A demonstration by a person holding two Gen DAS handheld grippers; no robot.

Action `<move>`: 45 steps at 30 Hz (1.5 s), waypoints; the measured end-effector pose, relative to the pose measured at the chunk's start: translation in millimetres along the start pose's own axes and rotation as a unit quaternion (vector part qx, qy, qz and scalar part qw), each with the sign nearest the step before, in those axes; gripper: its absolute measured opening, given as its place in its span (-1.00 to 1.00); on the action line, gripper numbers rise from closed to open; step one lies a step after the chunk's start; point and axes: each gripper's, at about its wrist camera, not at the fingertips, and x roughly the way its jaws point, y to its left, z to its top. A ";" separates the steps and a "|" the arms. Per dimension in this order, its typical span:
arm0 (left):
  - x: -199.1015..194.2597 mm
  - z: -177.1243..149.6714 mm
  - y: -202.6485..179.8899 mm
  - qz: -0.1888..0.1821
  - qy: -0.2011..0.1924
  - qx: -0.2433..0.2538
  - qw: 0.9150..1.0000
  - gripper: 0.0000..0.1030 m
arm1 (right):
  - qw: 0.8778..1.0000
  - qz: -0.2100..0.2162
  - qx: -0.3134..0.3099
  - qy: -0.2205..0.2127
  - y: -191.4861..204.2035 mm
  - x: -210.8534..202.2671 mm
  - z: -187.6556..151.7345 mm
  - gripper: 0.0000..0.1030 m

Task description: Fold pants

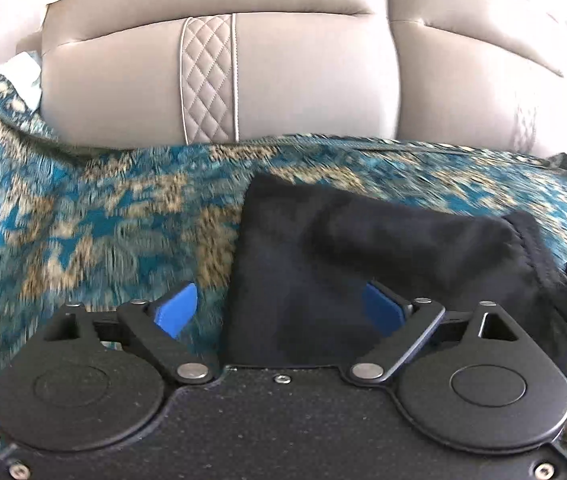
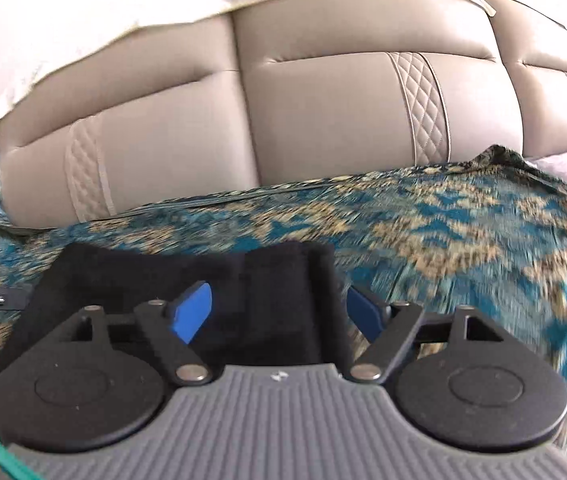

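Left gripper (image 1: 279, 310): blue fingers spread wide, nothing pinched. Black pants (image 1: 383, 264) lie folded on the teal-gold patterned cover (image 1: 83, 216); their left edge falls between the fingers, bulk extending right. Right gripper (image 2: 279, 312): fingers spread, pants (image 2: 187, 276) between and leftward.

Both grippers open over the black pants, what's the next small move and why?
Probably close the left gripper and right gripper on the black pants. Both are open, with dark cloth lying between their blue fingers, and nothing is gripped. The pants look bunched on the patterned blanket, so another fold needs a hold first.
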 end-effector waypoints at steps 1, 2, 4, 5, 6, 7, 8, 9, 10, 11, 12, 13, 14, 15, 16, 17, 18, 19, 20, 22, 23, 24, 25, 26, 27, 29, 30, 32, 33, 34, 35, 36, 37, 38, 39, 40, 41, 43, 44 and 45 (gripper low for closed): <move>-7.4 -9.4 -3.8 0.002 0.003 -0.004 1.000 0.76 | 1.000 0.002 0.002 0.000 6.4 -8.8 -8.1 0.70; -14.2 -19.7 -7.8 0.007 0.009 -0.009 1.000 0.76 | 1.000 0.001 0.006 0.001 12.5 -17.6 -17.6 0.70; -23.6 -37.8 -15.9 0.009 0.022 -0.010 1.000 0.77 | 1.000 0.003 0.011 0.010 21.3 -30.8 -36.6 0.70; -27.1 -46.1 -19.2 0.007 0.028 -0.010 1.000 0.77 | 1.000 0.007 0.009 0.016 26.2 -35.5 -46.3 0.70; -29.5 -54.7 -23.2 0.003 0.033 -0.010 0.999 0.77 | 1.000 0.011 0.000 0.021 32.0 -39.7 -55.7 0.71; -31.0 -61.4 -26.0 0.000 0.038 -0.009 0.999 0.77 | 0.999 0.012 -0.014 0.027 38.2 -41.5 -63.7 0.72; -31.6 -67.5 -28.8 -0.001 0.044 -0.007 0.999 0.77 | 0.999 0.010 -0.031 0.033 44.1 -42.7 -71.0 0.72; -31.1 -73.7 -32.1 0.002 0.051 -0.001 0.999 0.77 | 0.998 0.008 -0.050 0.042 49.4 -42.5 -77.4 0.72; -30.3 -79.0 -35.2 0.008 0.055 0.006 0.998 0.77 | 0.997 0.006 -0.061 0.047 52.6 -42.3 -82.5 0.72; -29.8 -84.1 -37.7 0.014 0.058 0.012 0.998 0.77 | 0.996 0.007 -0.066 0.052 53.4 -42.0 -86.7 0.72; -29.1 -88.9 -39.7 0.019 0.059 0.017 0.998 0.77 | 0.996 0.006 -0.067 0.058 53.4 -40.9 -89.9 0.72; -27.7 -92.7 -41.2 0.019 0.060 0.020 0.998 0.77 | 0.996 0.003 -0.066 0.062 52.6 -39.6 -92.6 0.73; -26.1 -95.5 -42.2 0.019 0.062 0.021 0.998 0.77 | 0.996 0.001 -0.065 0.066 52.5 -38.2 -96.3 0.74; -23.8 -97.9 -42.5 0.019 0.068 0.021 0.997 0.77 | 0.995 -0.001 -0.066 0.071 51.5 -36.1 -98.6 0.76; -21.2 -99.4 -42.9 0.018 0.073 0.019 0.997 0.79 | 0.995 -0.001 -0.071 0.069 50.9 -35.0 -99.2 0.80; -19.8 -100.9 -42.3 0.016 0.073 0.014 0.997 0.86 | 0.995 -0.001 -0.080 0.067 52.7 -35.2 -100.9 0.81; -19.1 -101.7 -40.9 0.014 0.070 0.009 0.997 0.89 | 0.994 -0.002 -0.090 0.068 54.7 -34.3 -101.8 0.82; -18.6 -102.1 -40.6 0.012 0.069 0.007 0.998 0.92 | 0.993 -0.005 -0.097 0.067 56.8 -33.7 -103.0 0.84; -17.8 -102.0 -40.2 0.012 0.069 0.006 0.998 0.96 | 0.993 -0.005 -0.099 0.067 58.1 -33.3 -104.4 0.87; -16.5 -102.7 -40.5 0.015 0.067 0.007 0.998 1.00 | 0.993 -0.004 -0.097 0.067 58.7 -32.4 -105.6 0.89; -15.9 -103.3 -40.2 0.014 0.066 0.007 0.998 1.00 | 0.993 -0.005 -0.099 0.067 59.6 -32.1 -106.3 0.91; -15.9 -103.7 -39.6 0.012 0.064 0.004 0.998 1.00 | 0.992 -0.005 -0.102 0.068 60.8 -31.7 -106.8 0.92; -16.0 -104.1 -39.1 0.011 0.063 0.003 0.998 1.00 | 0.992 -0.006 -0.105 0.069 61.7 -30.4 -106.9 0.94; -14.5 -103.6 -37.4 0.010 0.062 0.003 0.998 1.00 | 0.992 -0.006 -0.107 0.070 62.5 -30.1 -107.0 0.95; -14.2 -103.7 -37.1 0.010 0.061 0.003 0.998 1.00 | 0.992 -0.006 -0.106 0.071 62.7 -29.6 -106.8 0.96; -13.7 -103.8 -36.6 0.009 0.060 0.004 0.998 1.00 | 0.992 -0.004 -0.103 0.073 61.8 -28.5 -105.8 0.97; -13.7 -103.8 -36.8 0.009 0.060 0.003 0.998 1.00 | 0.992 -0.003 -0.102 0.074 61.8 -28.2 -105.7 0.97; -13.5 -103.8 -36.6 0.009 0.061 0.003 0.998 1.00 | 0.992 -0.004 -0.104 0.075 62.4 -27.8 -105.8 0.98; -13.2 -103.7 -36.8 0.009 0.061 0.002 0.998 1.00 | 0.992 -0.004 -0.104 0.075 62.7 -27.7 -105.8 0.98; -13.2 -103.8 -36.9 0.009 0.061 0.002 0.998 1.00 | 0.992 -0.004 -0.104 0.075 62.9 -27.6 -105.8 0.99; -13.3 -104.0 -37.0 0.009 0.061 0.002 0.998 1.00 | 0.992 -0.004 -0.104 0.076 63.2 -27.6 -105.7 0.99; -13.4 -104.0 -36.9 0.009 0.061 0.002 0.998 1.00 | 0.992 -0.003 -0.103 0.077 63.5 -27.5 -105.5 0.99; -13.5 -104.0 -36.9 0.009 0.060 0.002 0.998 1.00 | 0.992 -0.003 -0.103 0.077 63.4 -26.9 -105.4 1.00; -13.4 -104.1 -37.0 0.008 0.060 0.002 0.998 1.00 | 0.992 -0.003 -0.103 0.078 63.2 -26.2 -105.0 1.00; -13.3 -104.1 -36.7 0.008 0.060 0.001 0.998 1.00 | 0.992 -0.003 -0.103 0.078 62.7 -25.8 -104.8 1.00; -13.2 -104.0 -36.6 0.008 0.060 0.001 0.998 1.00 | 0.992 -0.003 -0.103 0.078 62.6 -25.6 -104.6 1.00; -13.1 -103.9 -36.6 0.008 0.060 0.001 0.998 1.00 | 0.992 -0.003 -0.103 0.078 62.5 -25.7 -104.6 1.00; -12.9 -103.8 -36.8 0.008 0.061 0.000 0.998 1.00 | 0.992 -0.003 -0.103 0.078 62.6 -25.8 -104.7 1.00; -12.7 -103.6 -36.8 0.008 0.062 0.000 0.998 1.00 | 0.992 -0.003 -0.103 0.079 62.6 -25.8 -104.7 1.00; -12.5 -103.5 -36.6 0.007 0.063 -0.001 0.998 1.00 | 0.992 -0.003 -0.103 0.079 62.6 -25.7 -104.7 1.00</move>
